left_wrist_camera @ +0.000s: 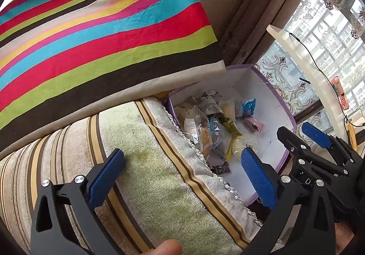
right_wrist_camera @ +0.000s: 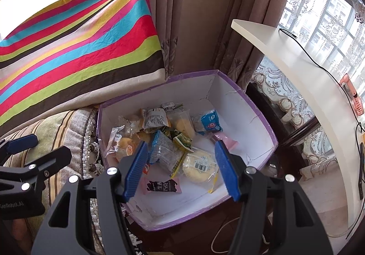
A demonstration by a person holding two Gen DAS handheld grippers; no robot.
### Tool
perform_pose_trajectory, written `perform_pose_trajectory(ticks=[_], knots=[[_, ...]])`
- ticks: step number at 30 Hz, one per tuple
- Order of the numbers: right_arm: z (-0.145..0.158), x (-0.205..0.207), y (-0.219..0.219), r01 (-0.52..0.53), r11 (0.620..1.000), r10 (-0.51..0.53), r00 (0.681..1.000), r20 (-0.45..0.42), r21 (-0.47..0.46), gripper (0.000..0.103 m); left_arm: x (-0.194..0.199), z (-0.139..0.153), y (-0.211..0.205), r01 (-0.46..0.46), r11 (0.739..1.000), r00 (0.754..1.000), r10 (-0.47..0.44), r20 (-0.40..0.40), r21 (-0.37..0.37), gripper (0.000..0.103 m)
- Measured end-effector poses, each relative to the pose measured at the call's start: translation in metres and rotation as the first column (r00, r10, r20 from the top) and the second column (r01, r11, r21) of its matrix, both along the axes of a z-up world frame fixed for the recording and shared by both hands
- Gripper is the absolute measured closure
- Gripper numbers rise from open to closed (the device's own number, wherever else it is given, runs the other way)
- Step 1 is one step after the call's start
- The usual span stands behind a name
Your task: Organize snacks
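Note:
A white box with a purple rim (right_wrist_camera: 239,104) stands beside the sofa and holds several wrapped snacks: a round yellow cake (right_wrist_camera: 199,167), a pink and black bar (right_wrist_camera: 163,186), a blue packet (right_wrist_camera: 211,123), a pink packet (right_wrist_camera: 225,142). My right gripper (right_wrist_camera: 181,169) is open and empty, hovering above the box's near half. My left gripper (left_wrist_camera: 182,178) is open and empty over the green striped sofa cushion (left_wrist_camera: 146,163), left of the box (left_wrist_camera: 269,104). The right gripper shows in the left wrist view (left_wrist_camera: 301,136).
A bright striped pillow (left_wrist_camera: 95,33) leans on the sofa behind the box. Brown curtains (right_wrist_camera: 205,15) hang behind. A white curved tabletop (right_wrist_camera: 296,68) with black cables and a pink object (right_wrist_camera: 352,97) is to the right. A white cable (right_wrist_camera: 225,232) lies on the dark floor.

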State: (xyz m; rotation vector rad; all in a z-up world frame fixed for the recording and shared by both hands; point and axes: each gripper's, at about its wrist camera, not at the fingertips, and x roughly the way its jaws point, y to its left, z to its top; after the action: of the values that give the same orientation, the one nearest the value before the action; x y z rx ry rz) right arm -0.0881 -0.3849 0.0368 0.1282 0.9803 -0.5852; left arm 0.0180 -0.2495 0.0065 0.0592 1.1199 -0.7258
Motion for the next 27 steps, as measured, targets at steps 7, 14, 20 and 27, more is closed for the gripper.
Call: perform_pose_trajectory(ticks=[7, 14, 20, 27], knots=[[0.0026, -0.0028, -0.0043, 0.014, 1.0, -0.014, 1.0, 0.005, -0.007, 0.042, -0.003, 0.0007, -0.0062, 0.025, 0.999, 1.0, -0.025, 0.004, -0.026, 0.004], [0.0001, -0.002, -0.0055, 0.017, 1.0, -0.017, 1.0, -0.003, -0.003, 0.042, -0.0014, -0.0016, -0.0047, 0.02, 0.999, 1.0, -0.02, -0.004, -0.027, 0.004], [-0.0004, -0.0025, -0.0064, 0.016, 1.0, -0.016, 1.0, -0.005, -0.002, 0.042, -0.0015, -0.0031, -0.008, 0.02, 1.0, 1.0, -0.02, 0.002, -0.009, 0.004], [-0.002, -0.0027, -0.0067, 0.016, 1.0, -0.016, 1.0, -0.006, 0.003, 0.042, -0.0028, -0.0045, -0.0086, 0.013, 1.0, 1.0, -0.013, 0.019, 0.0, 0.004]])
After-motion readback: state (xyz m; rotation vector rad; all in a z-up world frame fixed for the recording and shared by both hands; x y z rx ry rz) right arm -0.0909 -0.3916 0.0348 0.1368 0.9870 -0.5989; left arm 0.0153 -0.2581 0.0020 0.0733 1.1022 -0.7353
